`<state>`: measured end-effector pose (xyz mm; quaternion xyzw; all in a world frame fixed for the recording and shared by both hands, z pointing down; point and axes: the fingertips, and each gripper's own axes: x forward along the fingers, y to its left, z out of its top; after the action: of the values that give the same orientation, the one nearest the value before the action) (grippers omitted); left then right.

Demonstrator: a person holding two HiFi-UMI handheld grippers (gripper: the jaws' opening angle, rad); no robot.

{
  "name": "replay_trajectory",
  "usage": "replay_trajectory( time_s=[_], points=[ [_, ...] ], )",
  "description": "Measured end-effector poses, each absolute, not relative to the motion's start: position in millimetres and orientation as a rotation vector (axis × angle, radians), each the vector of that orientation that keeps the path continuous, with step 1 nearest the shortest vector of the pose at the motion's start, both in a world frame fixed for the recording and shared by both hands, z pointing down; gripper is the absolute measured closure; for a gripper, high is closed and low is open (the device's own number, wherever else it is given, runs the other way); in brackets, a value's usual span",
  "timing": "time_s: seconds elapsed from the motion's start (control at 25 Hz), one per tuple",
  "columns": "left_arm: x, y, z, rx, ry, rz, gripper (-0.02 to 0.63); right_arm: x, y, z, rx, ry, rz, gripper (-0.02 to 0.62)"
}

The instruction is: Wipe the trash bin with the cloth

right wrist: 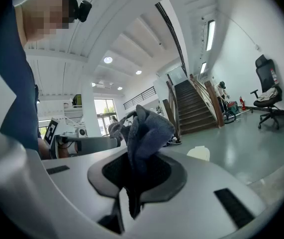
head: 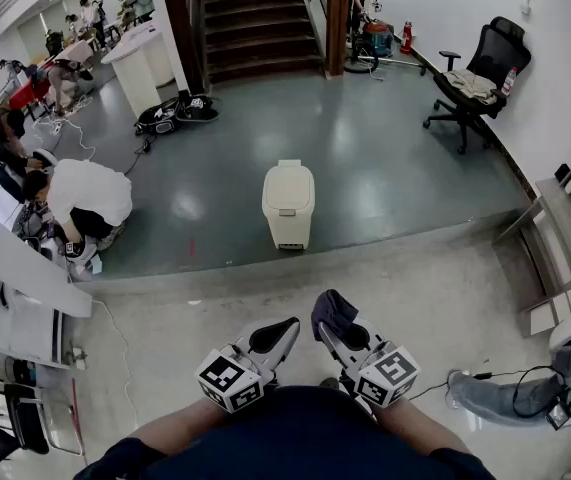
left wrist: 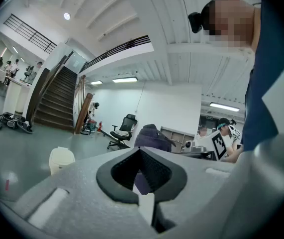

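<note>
Head view is showing you clamping the cloth (head: 334, 311) in your right gripper (head: 339, 332), left gripper (head: 281, 330) closed empty, trash bin (head: 288, 204) standing well apart, straight ahead.

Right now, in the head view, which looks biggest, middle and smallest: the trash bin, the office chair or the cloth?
Largest: office chair.
Then: trash bin.
Smallest: cloth, even though it sits nearest the camera.

Office chair (head: 477, 76), staircase (head: 255, 18), crouching person (head: 87, 198)
</note>
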<state>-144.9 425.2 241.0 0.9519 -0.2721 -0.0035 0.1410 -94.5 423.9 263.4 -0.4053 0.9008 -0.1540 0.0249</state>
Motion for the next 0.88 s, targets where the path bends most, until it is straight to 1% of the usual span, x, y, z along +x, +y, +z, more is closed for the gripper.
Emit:
replay_trajectory(
  time_s=[0.44, 0.88],
  points=[
    [-128, 417, 247, 2.742, -0.775, 0.023, 0.603, -79, 416, 268, -1.240, 2.778, -0.503, 0.534],
    [-87, 378, 260, 2.709, -0.848, 0.037, 0.603, -24, 379, 287, -1.213, 2.774, -0.544, 0.534]
  ],
)
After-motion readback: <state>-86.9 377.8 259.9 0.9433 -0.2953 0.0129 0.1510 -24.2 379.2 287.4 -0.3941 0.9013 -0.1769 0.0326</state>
